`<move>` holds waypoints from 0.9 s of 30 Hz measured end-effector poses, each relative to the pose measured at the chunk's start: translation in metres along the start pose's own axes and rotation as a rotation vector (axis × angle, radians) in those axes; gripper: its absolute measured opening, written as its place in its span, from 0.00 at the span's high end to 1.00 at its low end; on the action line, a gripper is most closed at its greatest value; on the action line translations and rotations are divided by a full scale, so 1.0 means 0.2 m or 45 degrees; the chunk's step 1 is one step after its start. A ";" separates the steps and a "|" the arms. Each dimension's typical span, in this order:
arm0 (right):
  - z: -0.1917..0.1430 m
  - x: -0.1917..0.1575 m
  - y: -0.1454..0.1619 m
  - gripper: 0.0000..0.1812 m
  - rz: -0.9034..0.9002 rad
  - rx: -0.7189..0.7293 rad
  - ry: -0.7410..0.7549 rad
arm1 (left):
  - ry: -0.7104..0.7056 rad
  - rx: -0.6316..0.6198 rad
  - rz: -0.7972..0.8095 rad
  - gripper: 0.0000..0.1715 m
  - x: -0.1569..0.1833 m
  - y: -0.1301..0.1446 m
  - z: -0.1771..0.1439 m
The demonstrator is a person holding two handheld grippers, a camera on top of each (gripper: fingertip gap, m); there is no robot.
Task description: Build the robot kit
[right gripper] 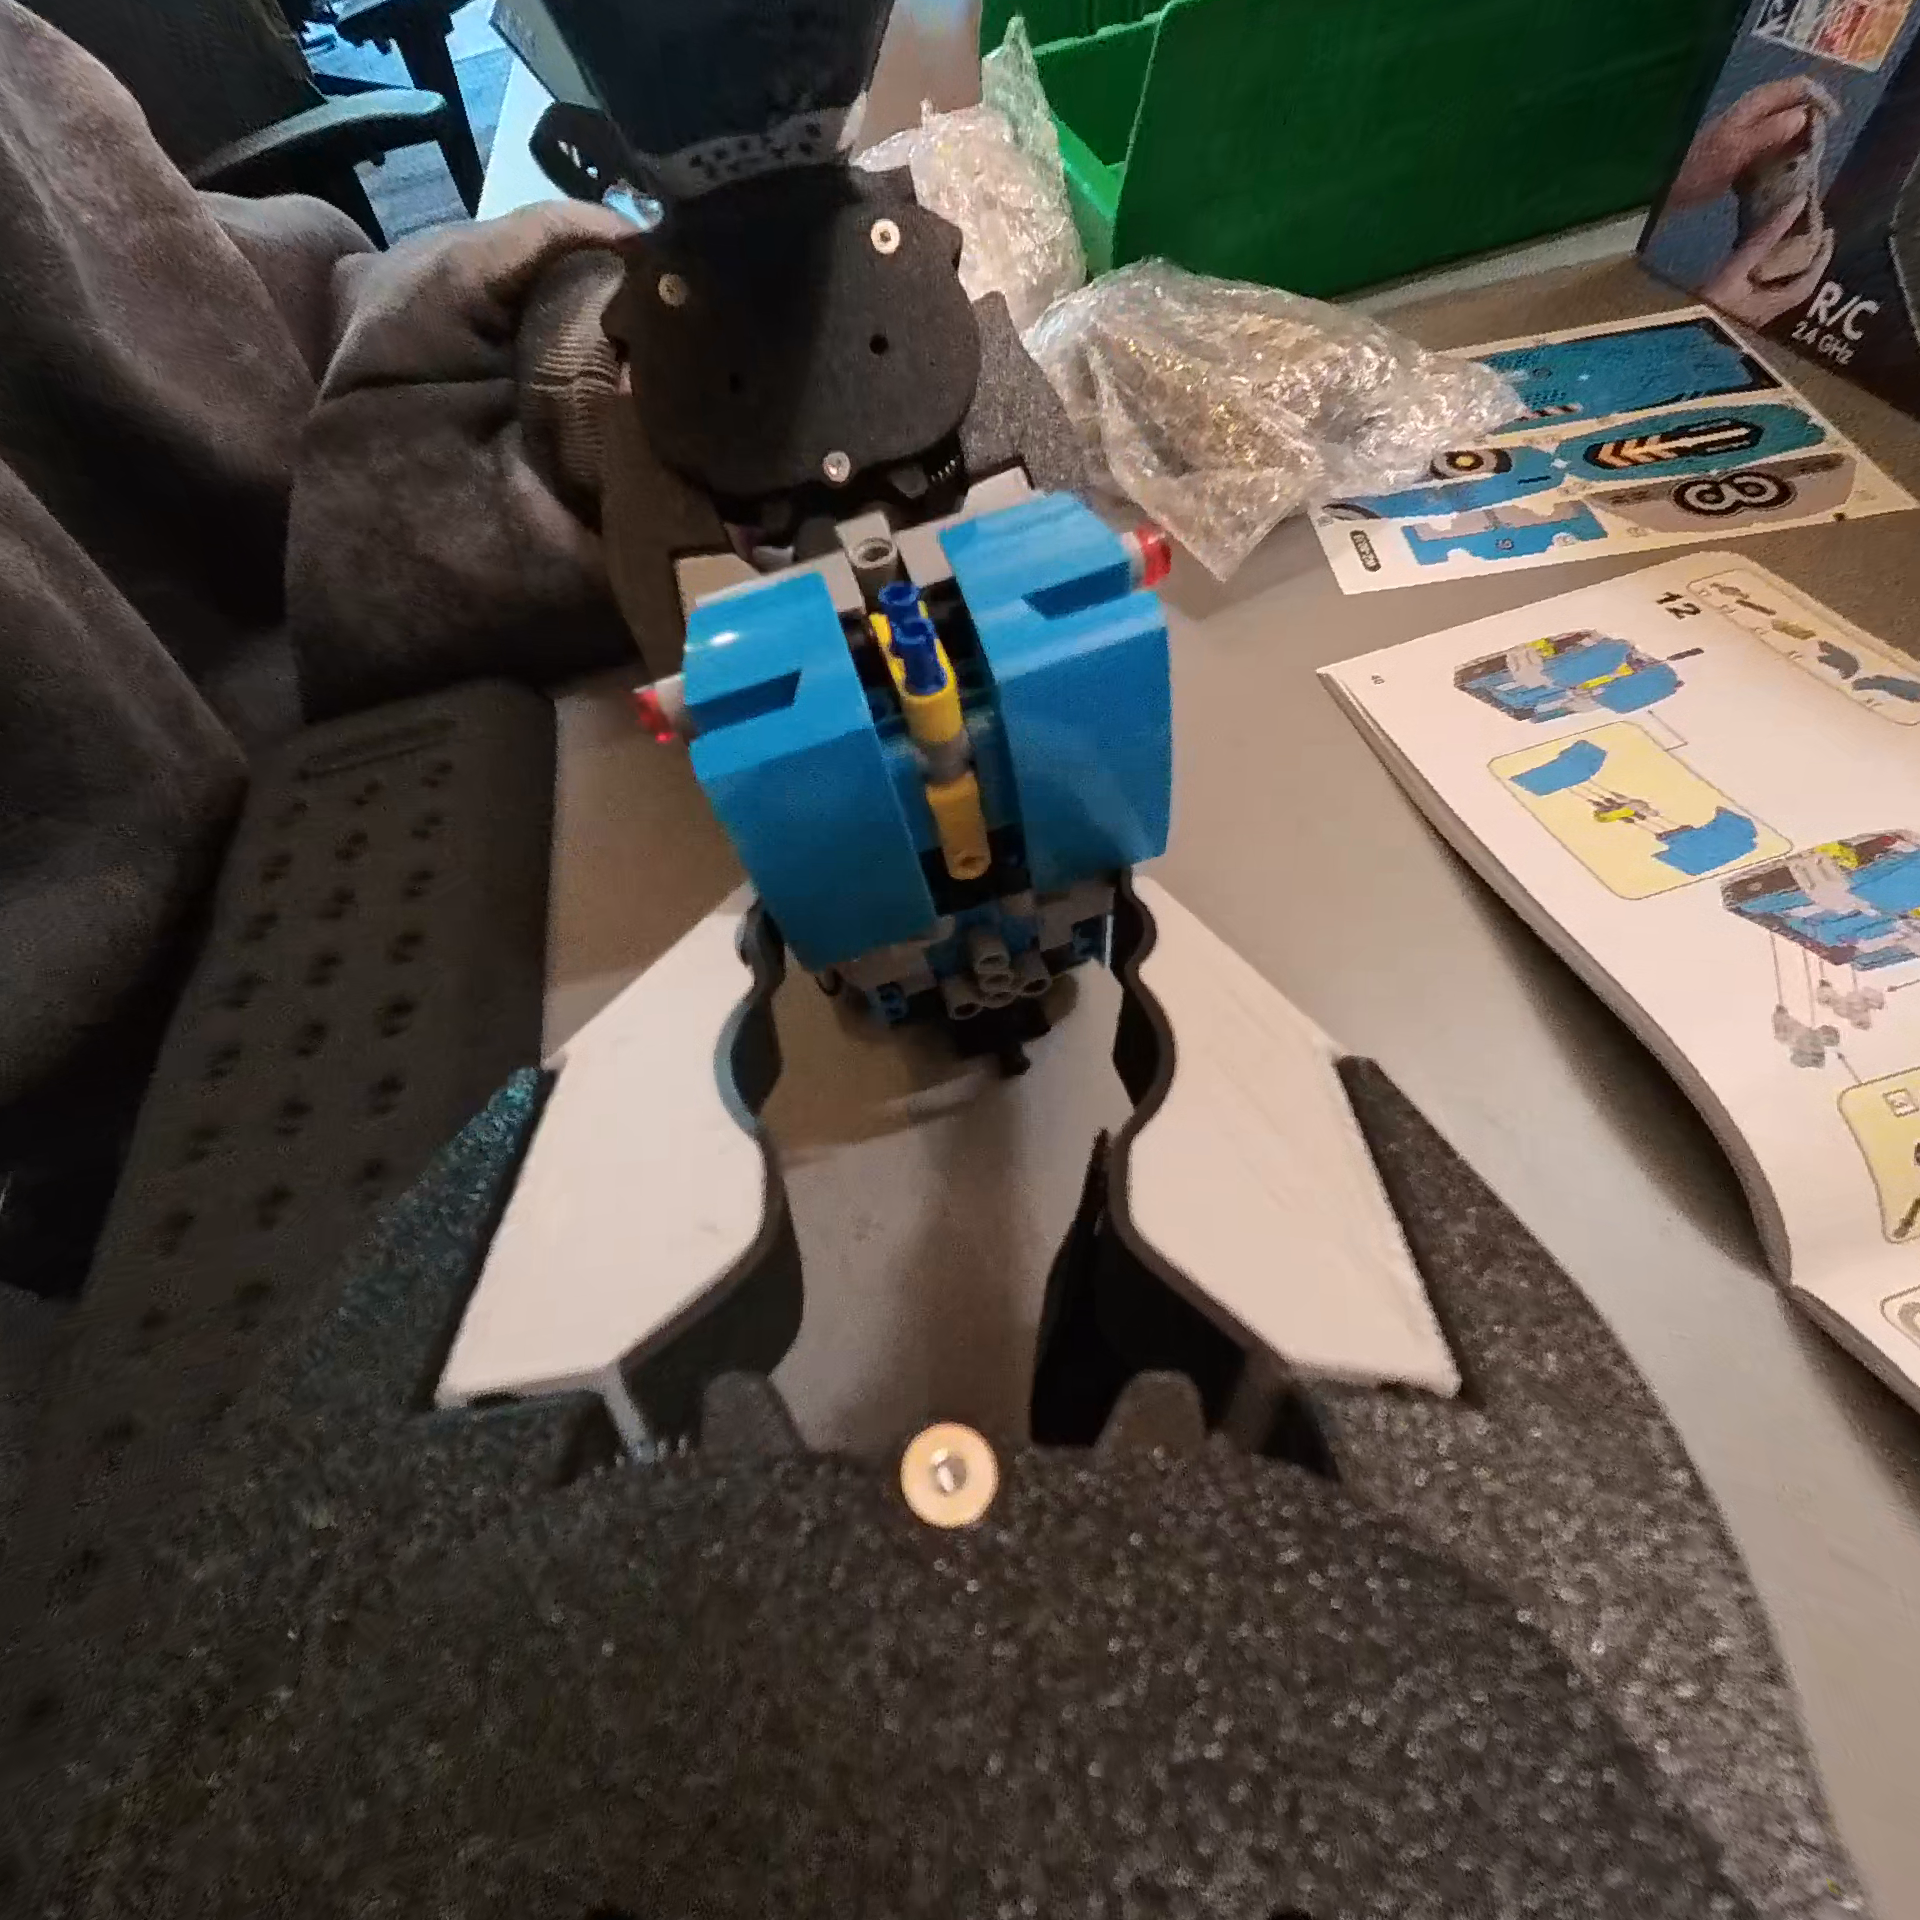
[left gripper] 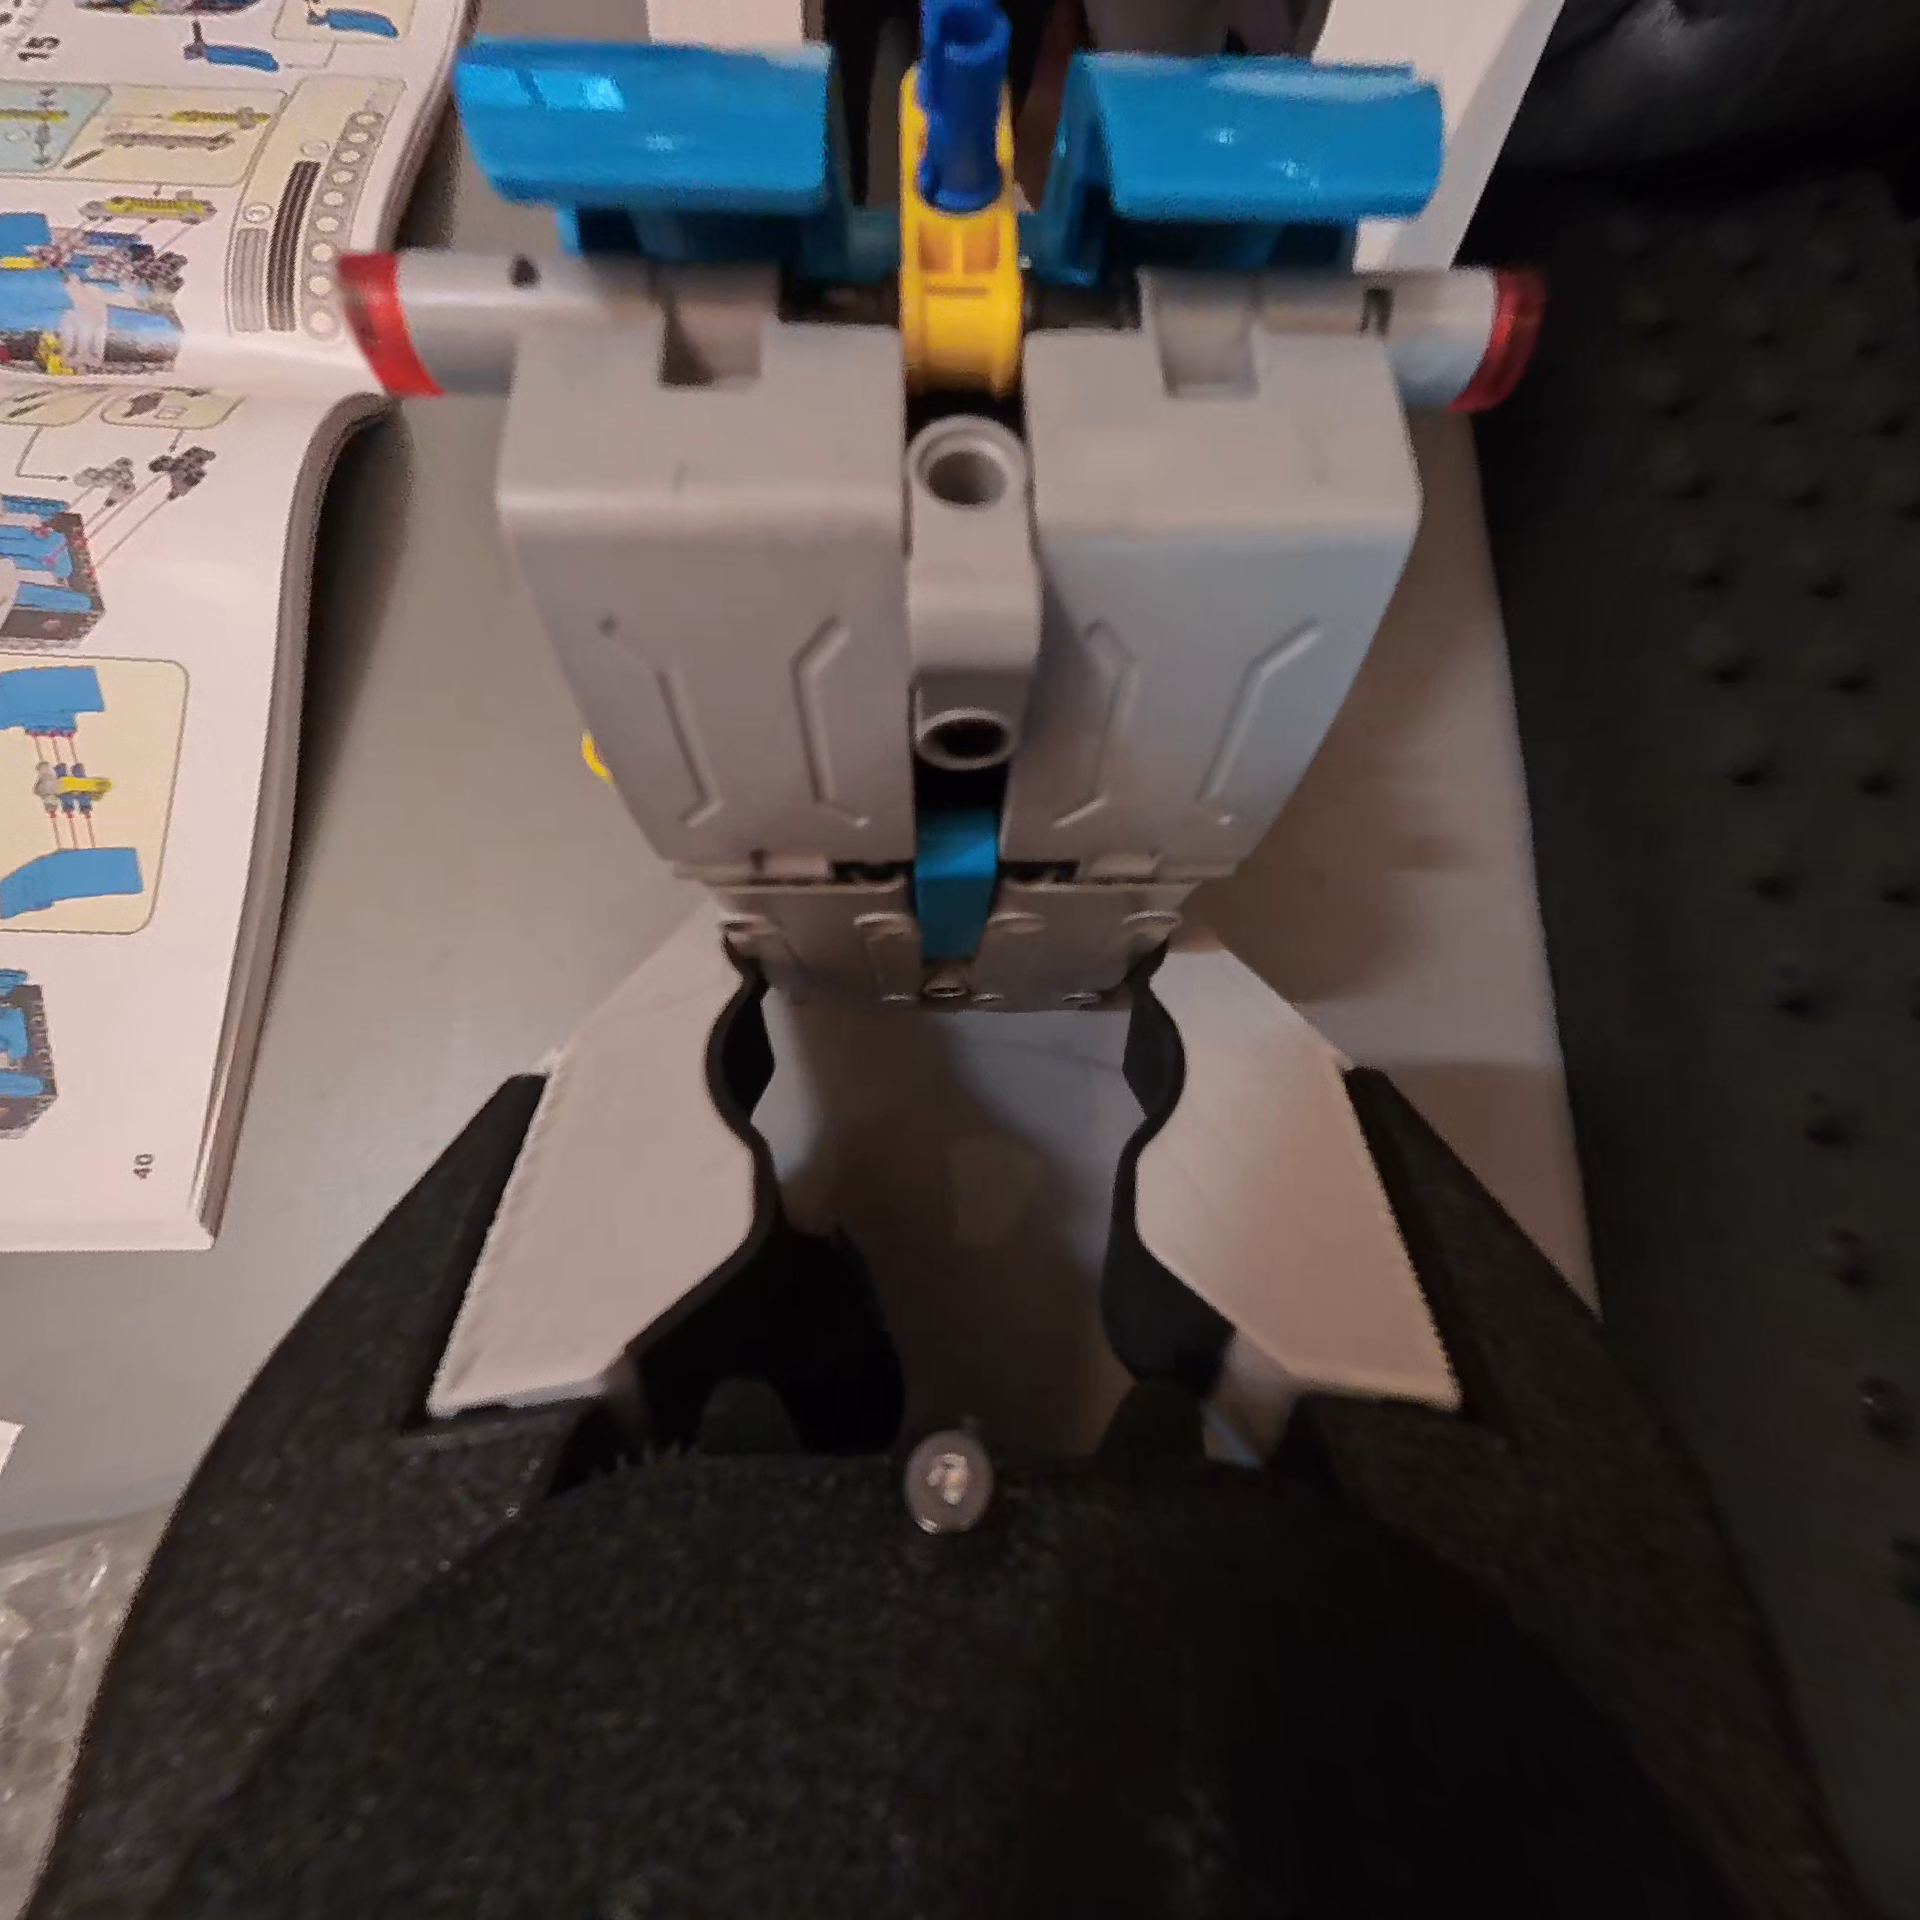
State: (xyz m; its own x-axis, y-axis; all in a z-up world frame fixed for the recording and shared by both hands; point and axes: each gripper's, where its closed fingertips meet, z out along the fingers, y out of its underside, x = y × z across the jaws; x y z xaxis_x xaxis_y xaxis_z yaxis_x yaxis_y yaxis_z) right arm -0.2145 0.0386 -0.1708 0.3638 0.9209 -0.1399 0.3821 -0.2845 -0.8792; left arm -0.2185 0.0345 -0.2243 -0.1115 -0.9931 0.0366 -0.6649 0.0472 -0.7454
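Note:
A brick-built vehicle model is held between both grippers above the grey table [right gripper: 1288, 935]. In the left wrist view the model [left gripper: 727, 623] shows two grey panels, blue fenders, a yellow connector with a blue pin, and red caps at both ends of a grey cross bar. My left gripper [left gripper: 943, 997] is shut on the model's near grey end. In the right wrist view the model [right gripper: 831, 790] shows its blue panels with yellow and blue pins between them. My right gripper [right gripper: 940, 956] is shut on its lower dark end. The left gripper's black body [right gripper: 800, 353] shows behind the model.
An open instruction booklet [left gripper: 125, 623] lies left of the model, and in the right wrist view [right gripper: 1662, 935] to its right. A sticker sheet [right gripper: 1621, 457], crumpled plastic bags [right gripper: 1226, 395], a green bin [right gripper: 1351, 135] and a printed box [right gripper: 1808, 177] sit beyond. A black perforated mat [right gripper: 312, 987] and a grey sleeve [right gripper: 416, 416] are left. My right fingertips sit around 6 centimeters from my left ones.

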 end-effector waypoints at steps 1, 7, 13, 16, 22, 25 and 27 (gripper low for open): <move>0.00 0.00 0.00 0.65 -0.001 -0.002 -0.001 | -0.004 -0.007 0.012 0.61 0.00 0.00 0.00; -0.03 0.00 -0.03 0.67 0.012 0.040 0.008 | 0.011 -0.020 0.030 0.60 0.02 0.02 0.00; -0.03 -0.01 -0.01 0.67 -0.001 0.019 0.008 | 0.034 -0.061 0.042 0.58 0.03 0.06 -0.02; -0.04 -0.02 0.01 0.67 -0.009 -0.010 -0.004 | 0.066 -0.069 0.013 0.57 0.04 0.07 -0.04; -0.21 0.25 0.09 0.77 0.176 -0.045 0.255 | 0.096 -0.007 -0.043 0.56 0.01 0.07 -0.12; -0.16 0.34 0.21 0.81 0.299 -0.184 0.349 | 0.107 0.045 -0.060 0.56 -0.01 0.04 -0.17; -0.12 0.33 0.24 0.82 0.315 -0.237 0.362 | 0.107 0.083 -0.069 0.56 -0.02 0.02 -0.21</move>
State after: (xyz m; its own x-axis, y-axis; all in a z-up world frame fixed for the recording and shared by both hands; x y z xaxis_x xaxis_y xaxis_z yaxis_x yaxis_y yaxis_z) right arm -0.1524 0.0788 -0.2109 0.6738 0.7161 -0.1821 0.3915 -0.5550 -0.7339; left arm -0.2516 0.0424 -0.1990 -0.1406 -0.9813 0.1316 -0.6223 -0.0158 -0.7827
